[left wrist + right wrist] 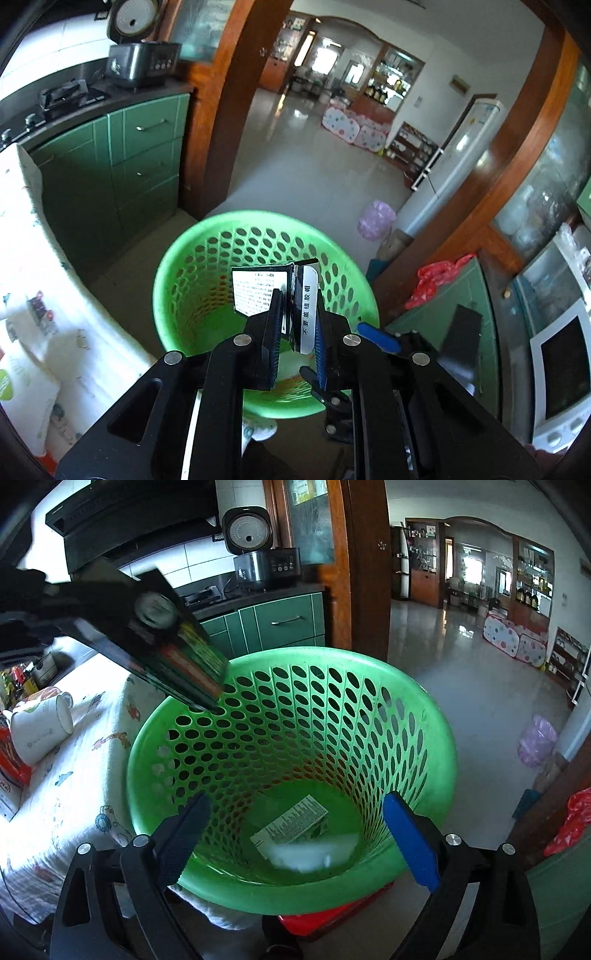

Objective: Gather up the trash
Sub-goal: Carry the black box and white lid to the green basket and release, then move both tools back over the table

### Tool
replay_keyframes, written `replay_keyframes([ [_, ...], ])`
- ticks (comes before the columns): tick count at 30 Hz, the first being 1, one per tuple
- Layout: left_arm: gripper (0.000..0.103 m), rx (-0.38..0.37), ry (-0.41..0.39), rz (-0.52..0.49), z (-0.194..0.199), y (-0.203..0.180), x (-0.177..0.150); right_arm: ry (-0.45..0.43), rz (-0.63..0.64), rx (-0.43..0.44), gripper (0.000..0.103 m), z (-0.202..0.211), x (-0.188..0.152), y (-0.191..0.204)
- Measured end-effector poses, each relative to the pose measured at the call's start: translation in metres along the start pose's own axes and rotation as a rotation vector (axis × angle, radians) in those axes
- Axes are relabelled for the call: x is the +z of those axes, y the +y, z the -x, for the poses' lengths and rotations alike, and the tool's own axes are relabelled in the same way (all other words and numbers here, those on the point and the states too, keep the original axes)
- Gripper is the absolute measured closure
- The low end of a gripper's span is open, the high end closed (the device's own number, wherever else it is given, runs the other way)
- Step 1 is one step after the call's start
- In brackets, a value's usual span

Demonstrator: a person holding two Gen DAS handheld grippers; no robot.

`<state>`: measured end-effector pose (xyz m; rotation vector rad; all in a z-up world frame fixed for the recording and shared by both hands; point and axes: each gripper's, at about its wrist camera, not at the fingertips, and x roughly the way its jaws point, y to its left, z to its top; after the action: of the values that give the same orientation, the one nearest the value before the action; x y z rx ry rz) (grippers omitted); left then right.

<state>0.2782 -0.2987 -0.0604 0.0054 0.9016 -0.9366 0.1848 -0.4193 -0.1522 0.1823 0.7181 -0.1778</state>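
Carton [275,291], flattened, printed: clamped in left hand-held gripper [295,332], held over the rim of green perforated basket [436,738]. Right hand-held gripper [295,845]: jaws wide apart, empty, above basket. Second printed carton [291,825] on basket floor. Basket just beside cloth-covered surface [74,782].

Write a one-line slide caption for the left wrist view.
Left gripper holds a flattened carton above the green basket.
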Motion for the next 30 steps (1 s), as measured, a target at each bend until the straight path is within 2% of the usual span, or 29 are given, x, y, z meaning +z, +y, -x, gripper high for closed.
replay_keyframes([
  [9, 0.085, 0.034, 0.053, 0.008, -0.027, 0.002, -0.005, -0.033, -0.003, 0.010, 0.011, 0.016, -0.004, -0.004],
  [11, 0.079, 0.041, 0.058, 0.013, -0.028, 0.003, -0.006, -0.041, -0.007, 0.013, 0.011, 0.020, -0.004, -0.005],
  [13, 0.067, 0.050, 0.053, 0.012, -0.028, 0.002, -0.007, -0.044, -0.010, 0.017, 0.011, 0.022, -0.004, -0.004],
  [15, 0.066, 0.059, 0.044, 0.008, -0.025, 0.001, -0.008, -0.045, -0.014, 0.019, 0.011, 0.024, -0.004, -0.004],
  [21, 0.062, 0.095, -0.003, 0.022, 0.005, 0.002, -0.016, -0.051, -0.026, 0.036, 0.011, 0.035, -0.008, -0.001],
  [30, 0.060, 0.233, -0.084, 0.086, 0.082, 0.022, -0.042, -0.071, 0.001, 0.097, 0.011, 0.056, -0.005, 0.032],
])
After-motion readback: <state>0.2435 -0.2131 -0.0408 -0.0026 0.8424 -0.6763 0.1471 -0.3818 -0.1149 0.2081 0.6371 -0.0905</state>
